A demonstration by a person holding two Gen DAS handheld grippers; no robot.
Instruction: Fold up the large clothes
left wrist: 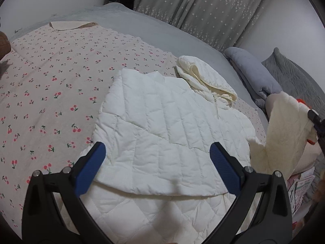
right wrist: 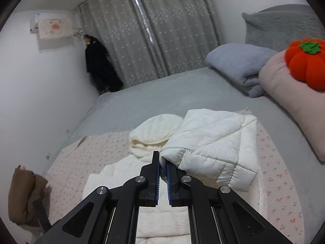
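Jacket (right wrist: 213,142) sleeve in right gripper (right wrist: 162,169)

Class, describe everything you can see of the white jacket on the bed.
The jacket is white, quilted and puffy, with stitched channels, a cream-lined hood and a zip at the neck. It lies on a cherry-print sheet, one side already folded across its body. The right gripper is shut on a sleeve, lifting it above the jacket. The left gripper hovers open over the lower part, not gripping it.

Jacket (right wrist: 213,142) hem cut off by bottom edge — pumpkin cushion (right wrist: 306,63) clipped right.
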